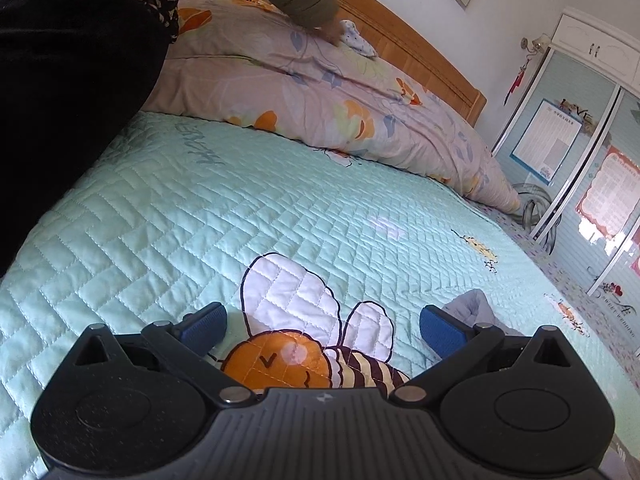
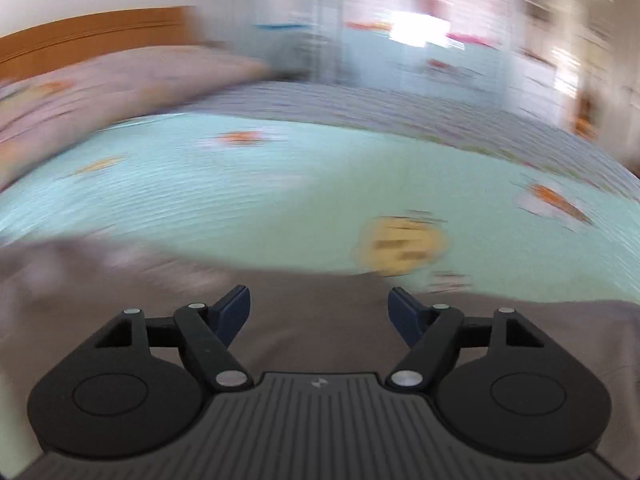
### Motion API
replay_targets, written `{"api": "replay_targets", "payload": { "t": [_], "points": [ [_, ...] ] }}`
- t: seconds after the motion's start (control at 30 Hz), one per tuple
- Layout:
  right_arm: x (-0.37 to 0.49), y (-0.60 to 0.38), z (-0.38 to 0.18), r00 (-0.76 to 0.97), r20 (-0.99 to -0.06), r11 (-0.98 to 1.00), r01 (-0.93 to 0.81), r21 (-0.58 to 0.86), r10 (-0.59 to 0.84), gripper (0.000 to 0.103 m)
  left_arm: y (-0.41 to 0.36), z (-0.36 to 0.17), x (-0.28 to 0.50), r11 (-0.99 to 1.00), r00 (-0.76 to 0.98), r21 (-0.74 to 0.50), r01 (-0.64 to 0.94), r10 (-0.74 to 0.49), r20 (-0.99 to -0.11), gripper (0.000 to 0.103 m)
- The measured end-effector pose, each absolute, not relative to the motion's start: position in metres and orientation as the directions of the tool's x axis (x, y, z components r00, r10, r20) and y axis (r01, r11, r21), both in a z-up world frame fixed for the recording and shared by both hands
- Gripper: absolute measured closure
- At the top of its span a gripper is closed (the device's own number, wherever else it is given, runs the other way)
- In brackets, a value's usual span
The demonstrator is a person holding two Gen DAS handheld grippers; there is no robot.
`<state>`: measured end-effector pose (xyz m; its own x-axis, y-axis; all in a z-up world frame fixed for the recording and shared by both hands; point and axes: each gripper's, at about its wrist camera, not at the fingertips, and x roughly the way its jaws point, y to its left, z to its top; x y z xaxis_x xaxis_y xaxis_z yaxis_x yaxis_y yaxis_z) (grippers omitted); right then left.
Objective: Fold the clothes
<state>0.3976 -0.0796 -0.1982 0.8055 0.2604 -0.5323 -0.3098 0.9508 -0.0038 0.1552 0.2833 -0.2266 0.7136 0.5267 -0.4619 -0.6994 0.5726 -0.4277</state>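
Both the left gripper (image 1: 323, 330) and the right gripper (image 2: 319, 314) are held wide open and empty, the right above a grey-brown garment (image 2: 320, 320) spread unfolded on the mint quilted bedspread (image 1: 168, 216), so folding is judged barely begun.
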Motion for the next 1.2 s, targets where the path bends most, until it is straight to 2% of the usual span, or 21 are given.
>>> {"api": "replay_targets", "payload": {
  "t": [0.07, 0.13, 0.2, 0.23, 0.37, 0.47, 0.53, 0.6, 0.7, 0.83, 0.9, 1.0, 1.1, 1.17, 1.2],
  "points": [
    [0.37, -0.066, -0.204, 0.77, -0.55, 0.924, -0.383, 0.007, 0.323, 0.022, 0.284, -0.227, 0.154, 0.572, 0.717, -0.434, -0.696, 0.524, -0.459, 0.001],
    [0.368, -0.068, -0.215, 0.747, -0.592, 0.921, -0.39, -0.022, 0.302, 0.022, 0.284, -0.227, 0.152, 0.571, 0.72, -0.44, -0.693, 0.522, -0.457, 0.001],
    [0.398, -0.081, -0.226, 0.763, -0.621, 0.937, -0.325, -0.131, 0.178, 0.02, 0.284, -0.227, 0.151, 0.571, 0.721, -0.442, -0.692, 0.522, -0.455, 0.001],
    [0.421, -0.098, -0.229, 0.775, -0.619, 0.951, -0.272, -0.144, 0.128, 0.015, 0.284, -0.227, 0.151, 0.571, 0.722, -0.443, -0.692, 0.522, -0.454, 0.001],
    [0.449, -0.161, -0.209, 0.797, -0.604, 0.998, -0.05, -0.029, 0.023, 0.021, 0.283, -0.227, 0.154, 0.57, 0.714, -0.431, -0.699, 0.527, -0.46, 0.001],
    [0.398, -0.162, -0.2, 0.804, -0.563, 0.982, -0.161, 0.101, 0.189, 0.021, 0.282, -0.226, 0.156, 0.57, 0.709, -0.423, -0.704, 0.532, -0.463, 0.001],
    [0.359, -0.151, -0.206, 0.782, -0.566, 0.963, -0.252, 0.094, 0.26, 0.017, 0.281, -0.226, 0.156, 0.571, 0.708, -0.421, -0.705, 0.533, -0.463, 0.001],
    [0.343, -0.145, -0.215, 0.757, -0.596, 0.954, -0.297, 0.052, 0.268, 0.017, 0.281, -0.226, 0.155, 0.571, 0.71, -0.424, -0.703, 0.533, -0.46, 0.001],
    [0.368, -0.172, -0.229, 0.785, -0.613, 0.988, -0.147, -0.044, 0.09, 0.017, 0.281, -0.226, 0.154, 0.57, 0.712, -0.427, -0.702, 0.534, -0.457, 0.001],
    [0.391, -0.242, -0.217, 0.811, -0.585, 0.993, 0.08, 0.089, -0.013, 0.018, 0.281, -0.227, 0.155, 0.569, 0.709, -0.423, -0.705, 0.537, -0.458, 0.001],
    [0.372, -0.248, -0.211, 0.818, -0.574, 0.989, 0.051, 0.138, 0.038, 0.018, 0.279, -0.227, 0.157, 0.571, 0.703, -0.413, -0.71, 0.541, -0.461, 0.001],
    [0.345, -0.237, -0.211, 0.809, -0.58, 0.995, -0.055, 0.085, 0.094, 0.017, 0.279, -0.227, 0.158, 0.573, 0.7, -0.405, -0.713, 0.545, -0.462, 0.001],
    [0.372, -0.248, -0.225, 0.783, -0.621, 0.995, -0.03, -0.096, -0.036, 0.016, 0.279, -0.227, 0.158, 0.573, 0.7, -0.406, -0.712, 0.545, -0.461, 0.001],
    [0.392, -0.281, -0.225, 0.764, -0.631, 0.991, 0.09, -0.103, -0.135, 0.015, 0.278, -0.227, 0.158, 0.572, 0.699, -0.404, -0.714, 0.546, -0.462, 0.001],
    [0.397, -0.299, -0.221, 0.759, -0.627, 0.984, 0.159, -0.08, -0.174, 0.017, 0.278, -0.227, 0.159, 0.573, 0.698, -0.401, -0.715, 0.548, -0.462, 0.001]
  ]
}}
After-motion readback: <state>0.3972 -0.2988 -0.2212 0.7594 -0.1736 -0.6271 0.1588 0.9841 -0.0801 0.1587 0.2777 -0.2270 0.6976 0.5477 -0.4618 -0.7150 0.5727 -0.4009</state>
